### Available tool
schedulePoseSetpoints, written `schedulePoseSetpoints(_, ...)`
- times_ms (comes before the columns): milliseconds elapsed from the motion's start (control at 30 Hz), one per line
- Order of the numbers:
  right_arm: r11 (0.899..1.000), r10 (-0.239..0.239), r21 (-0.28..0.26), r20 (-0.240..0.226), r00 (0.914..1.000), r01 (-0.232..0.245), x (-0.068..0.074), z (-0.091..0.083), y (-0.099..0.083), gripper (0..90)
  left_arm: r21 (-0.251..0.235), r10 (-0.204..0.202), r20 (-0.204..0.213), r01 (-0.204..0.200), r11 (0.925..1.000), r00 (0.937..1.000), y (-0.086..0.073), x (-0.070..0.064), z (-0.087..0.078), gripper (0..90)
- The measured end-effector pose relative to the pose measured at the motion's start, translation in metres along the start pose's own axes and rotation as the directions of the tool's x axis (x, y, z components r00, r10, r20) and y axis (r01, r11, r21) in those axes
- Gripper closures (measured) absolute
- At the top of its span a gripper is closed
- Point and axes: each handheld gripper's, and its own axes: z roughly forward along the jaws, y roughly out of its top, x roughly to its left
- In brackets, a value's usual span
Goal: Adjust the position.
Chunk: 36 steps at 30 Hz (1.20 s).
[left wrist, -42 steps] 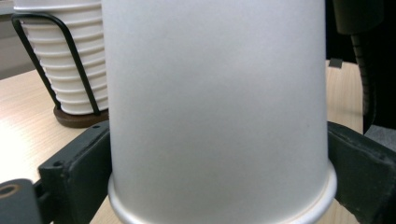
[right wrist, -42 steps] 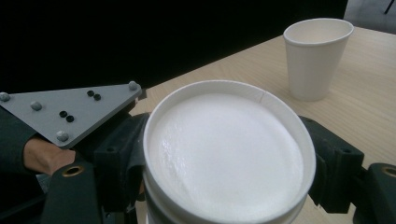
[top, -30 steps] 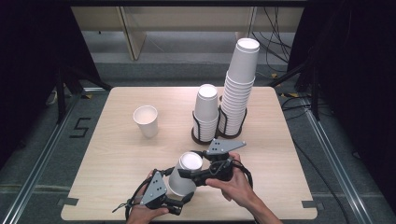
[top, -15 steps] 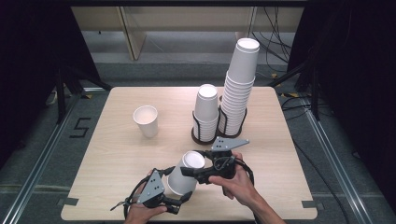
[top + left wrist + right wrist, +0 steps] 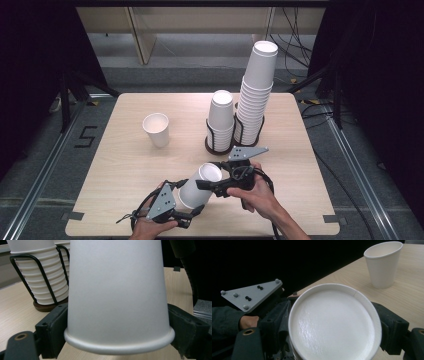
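Both grippers' jaws pinch one plain, unprinted white paper cup [image 5: 199, 186]: left gripper [image 5: 192, 216] at its rim, right gripper [image 5: 202, 185] at its base.

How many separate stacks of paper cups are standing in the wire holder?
2: a short stack at the left of the wire holder and a tall stack at its right, behind the held cup.
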Motion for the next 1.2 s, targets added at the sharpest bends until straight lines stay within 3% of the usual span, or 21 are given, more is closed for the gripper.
schedulePoseSetpoints(67, 1.000, 0.005, 0.006, -0.010, 0.9999, -0.005, -0.001, 0.000, 0.000, 24.0, -0.006, -0.005, 0.011, 0.005, 1.0000, 0.9999, 0.000, 0.000, 0.000, 13.7)
schedulePoseSetpoints(233, 0.999, -0.002, 0.032, -0.002, 1.0000, 0.002, -0.001, -0.004, 0.002, 20.2, 0.052, -0.001, 0.016, 0.000, 0.9987, 0.9999, -0.001, 0.004, -0.003, 13.6)
schedulePoseSetpoints(267, 0.999, -0.017, 0.040, 0.004, 0.9999, 0.016, 0.000, -0.006, 0.003, 18.4, 0.060, 0.006, 0.013, -0.007, 0.9982, 0.9999, -0.001, 0.005, -0.004, 13.7)
schedulePoseSetpoints(300, 0.997, -0.061, 0.047, 0.013, 0.9981, 0.060, -0.002, -0.007, 0.004, 16.8, 0.068, 0.001, 0.014, -0.002, 0.9977, 0.9999, -0.002, 0.005, -0.004, 13.8)
schedulePoseSetpoints(367, 0.995, -0.050, 0.091, 0.023, 0.9985, 0.048, 0.000, -0.011, 0.006, 15.8, 0.108, 0.017, 0.017, -0.019, 0.9940, 0.9997, -0.001, 0.006, -0.004, 13.9)
schedulePoseSetpoints(400, 0.991, -0.093, 0.096, 0.021, 0.9954, 0.091, -0.001, -0.013, 0.007, 15.7, 0.112, 0.020, 0.030, -0.023, 0.9934, 0.9993, -0.002, 0.006, -0.003, 13.9)
schedulePoseSetpoints(467, 0.983, -0.123, 0.142, 0.022, 0.9922, 0.118, 0.002, -0.016, 0.008, 15.7, 0.153, 0.043, 0.034, -0.048, 0.9870, 0.9985, -0.002, 0.007, -0.004, 13.9)
schedulePoseSetpoints(600, 0.945, -0.244, 0.236, 0.046, 0.9686, 0.227, 0.006, -0.018, 0.009, 15.8, 0.189, 0.067, 0.049, -0.075, 0.9791, 0.9966, 0.001, 0.006, -0.004, 13.9)
schedulePoseSetpoints(700, 0.911, -0.314, 0.298, 0.048, 0.9482, 0.287, 0.011, -0.017, 0.009, 16.1, 0.232, 0.098, 0.048, -0.107, 0.9668, 0.9940, 0.006, 0.001, -0.005, 13.9)
schedulePoseSetpoints(733, 0.900, -0.331, 0.316, 0.046, 0.9424, 0.301, 0.013, -0.017, 0.008, 16.0, 0.258, 0.112, 0.062, -0.124, 0.9582, 0.9918, 0.008, 0.000, -0.005, 13.9)
schedulePoseSetpoints(767, 0.891, -0.342, 0.330, 0.039, 0.9389, 0.311, 0.014, -0.016, 0.008, 15.9, 0.264, 0.126, 0.062, -0.138, 0.9544, 0.9900, 0.010, -0.002, -0.004, 13.9)
schedulePoseSetpoints(833, 0.879, -0.356, 0.348, 0.023, 0.9344, 0.326, 0.016, -0.015, 0.007, 16.0, 0.296, 0.171, 0.079, -0.187, 0.9366, 0.9821, 0.013, -0.005, -0.004, 13.9)
schedulePoseSetpoints(933, 0.845, -0.393, 0.398, 0.013, 0.9193, 0.356, 0.019, -0.011, 0.003, 16.0, 0.315, 0.195, 0.085, -0.212, 0.9252, 0.9770, 0.013, -0.008, -0.003, 14.0)
schedulePoseSetpoints(967, 0.833, -0.404, 0.416, 0.006, 0.9148, 0.365, 0.020, -0.009, 0.002, 16.1, 0.335, 0.216, 0.100, -0.238, 0.9118, 0.9712, 0.013, -0.008, -0.003, 14.0)
schedulePoseSetpoints(1067, 0.804, -0.428, 0.452, -0.013, 0.9035, 0.387, 0.022, -0.005, -0.001, 15.8, 0.351, 0.242, 0.106, -0.264, 0.8984, 0.9645, 0.014, -0.009, -0.003, 14.1)
schedulePoseSetpoints(1100, 0.796, -0.431, 0.464, -0.017, 0.9022, 0.389, 0.022, -0.004, -0.001, 15.7, 0.349, 0.247, 0.107, -0.269, 0.8975, 0.9630, 0.013, -0.009, -0.003, 14.1)
schedulePoseSetpoints(1133, 0.789, -0.437, 0.471, -0.022, 0.8992, 0.395, 0.022, -0.003, -0.002, 15.8, 0.362, 0.265, 0.114, -0.288, 0.8863, 0.9575, 0.014, -0.008, -0.003, 14.2)
schedulePoseSetpoints(1167, 0.781, -0.442, 0.482, -0.025, 0.8968, 0.398, 0.023, -0.002, -0.003, 15.8, 0.358, 0.263, 0.118, -0.288, 0.8880, 0.9575, 0.014, -0.010, -0.003, 14.2)
schedulePoseSetpoints(1200, 0.769, -0.449, 0.494, -0.034, 0.8927, 0.406, 0.023, -0.001, -0.003, 15.8, 0.368, 0.271, 0.127, -0.298, 0.8804, 0.9544, 0.014, -0.010, -0.003, 14.2)
